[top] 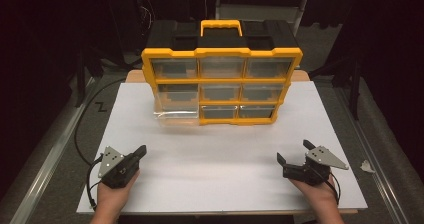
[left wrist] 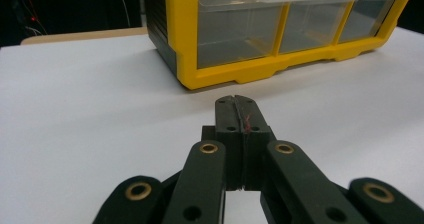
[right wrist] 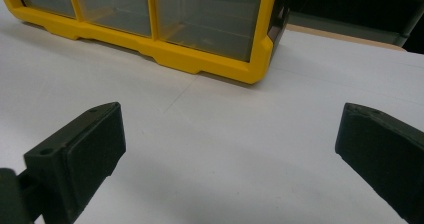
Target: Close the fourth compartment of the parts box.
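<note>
Left fingers [left wrist: 240,115]: pressed together along their full length, nothing between them; a thin red mark showed on the seam in the left gripper view.
Left gripper [top: 143,150]: rested near the left front corner of the table, held by the left hand [top: 114,194], its grey three-cornered plate on top, tips pointed toward the far right.
Right fingers [right wrist: 95,144]: spread wide apart, nothing between them; bare white surface lay in the gap in the right gripper view.
Right gripper [top: 294,150]: rested near the right front corner of the table, held by the right hand [top: 316,194], tips pointed toward the far left.
Spacing of grippers: well apart from each other, one at each side of the near edge.
Table [top: 220,174]: white flat top, bare between the grippers and the organizer.
Organizer [top: 222,76]: yellow-framed case with black body, stood upright at the far middle of the table, well apart from both grippers.
Handle [top: 221,28]: yellow, on top of the organizer.
Drawers: clear, arranged in three rows of three across the front.
Open drawer [top: 176,115]: clear, bottom left position, pulled out toward the near side; the remaining drawers sat flush with the frame.
Surroundings: dark floor and stands beyond the table, cables trailing at the left.
</note>
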`<state>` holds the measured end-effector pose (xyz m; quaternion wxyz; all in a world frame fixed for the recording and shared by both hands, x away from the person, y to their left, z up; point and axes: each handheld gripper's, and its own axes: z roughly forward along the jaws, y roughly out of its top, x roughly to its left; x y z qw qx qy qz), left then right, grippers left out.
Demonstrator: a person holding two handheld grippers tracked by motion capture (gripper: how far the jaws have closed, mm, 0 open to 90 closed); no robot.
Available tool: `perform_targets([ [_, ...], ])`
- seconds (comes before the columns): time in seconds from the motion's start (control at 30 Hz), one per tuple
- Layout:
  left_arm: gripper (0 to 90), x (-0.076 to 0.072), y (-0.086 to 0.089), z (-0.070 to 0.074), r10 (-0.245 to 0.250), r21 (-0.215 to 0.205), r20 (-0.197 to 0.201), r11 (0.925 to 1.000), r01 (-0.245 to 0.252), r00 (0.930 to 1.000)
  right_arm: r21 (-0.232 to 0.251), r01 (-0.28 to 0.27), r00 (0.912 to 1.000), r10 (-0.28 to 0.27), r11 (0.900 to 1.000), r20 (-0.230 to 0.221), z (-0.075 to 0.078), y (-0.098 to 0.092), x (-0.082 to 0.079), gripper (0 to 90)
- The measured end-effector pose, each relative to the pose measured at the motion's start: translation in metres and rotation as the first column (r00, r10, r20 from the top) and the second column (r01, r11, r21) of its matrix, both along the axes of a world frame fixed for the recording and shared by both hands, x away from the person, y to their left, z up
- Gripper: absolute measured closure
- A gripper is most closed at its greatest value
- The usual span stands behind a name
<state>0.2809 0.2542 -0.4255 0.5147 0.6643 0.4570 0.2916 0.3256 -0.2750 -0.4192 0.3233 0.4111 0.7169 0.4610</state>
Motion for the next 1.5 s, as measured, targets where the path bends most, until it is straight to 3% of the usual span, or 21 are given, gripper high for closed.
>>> perform_targets([
  [0.07, 89.4, -0.001, -0.001, 0.002, -0.003, -0.032, 0.0, 0.9995, 0.003, 1.0, 0.0, -0.001, 1.0, 0.001, 1.0, -0.001, 0.0, 0.0, 0.0, 1.0],
  [0.2, 89.3, -0.003, -0.009, 0.004, -0.02, -0.041, 0.017, 0.9989, 0.021, 0.9997, 0.0, 0.0, 1.0, 0.0, 1.0, -0.002, 0.0, -0.001, 0.0, 1.0],
  [0.33, 89.6, -0.004, -0.02, 0.006, -0.053, -0.025, 0.031, 0.9982, 0.054, 0.9981, 0.001, -0.004, 1.0, 0.004, 1.0, 0.002, 0.0, -0.001, 0.0, 1.0],
  [0.4, 89.6, -0.003, -0.024, 0.005, -0.064, -0.036, 0.017, 0.9973, 0.065, 0.9978, -0.002, -0.004, 1.0, 0.004, 1.0, 0.004, 0.0, -0.001, 0.0, 1.0],
  [0.77, 88.9, 0.003, -0.052, 0.015, -0.077, -0.045, 0.023, 0.9959, 0.078, 0.9967, 0.004, -0.009, 1.0, 0.009, 1.0, 0.003, 0.0, -0.003, 0.0, 0.9],
  [1.07, 89.7, 0.007, -0.067, 0.029, -0.036, -0.038, 0.079, 0.9985, 0.039, 0.9962, 0.002, -0.006, 0.9999, 0.006, 1.0, 0.009, 0.001, -0.004, -0.001, 0.9],
  [1.33, 89.7, 0.013, -0.077, 0.04, -0.01, -0.034, 0.092, 0.9993, 0.014, 0.9957, 0.001, -0.009, 0.9999, 0.009, 1.0, 0.011, 0.002, -0.004, -0.001, 0.9],
  [1.5, 89.7, 0.016, -0.08, 0.047, -0.005, -0.035, 0.078, 0.9994, 0.008, 0.997, -0.003, -0.009, 0.9999, 0.009, 1.0, 0.01, 0.001, -0.004, -0.002, 0.9],
])
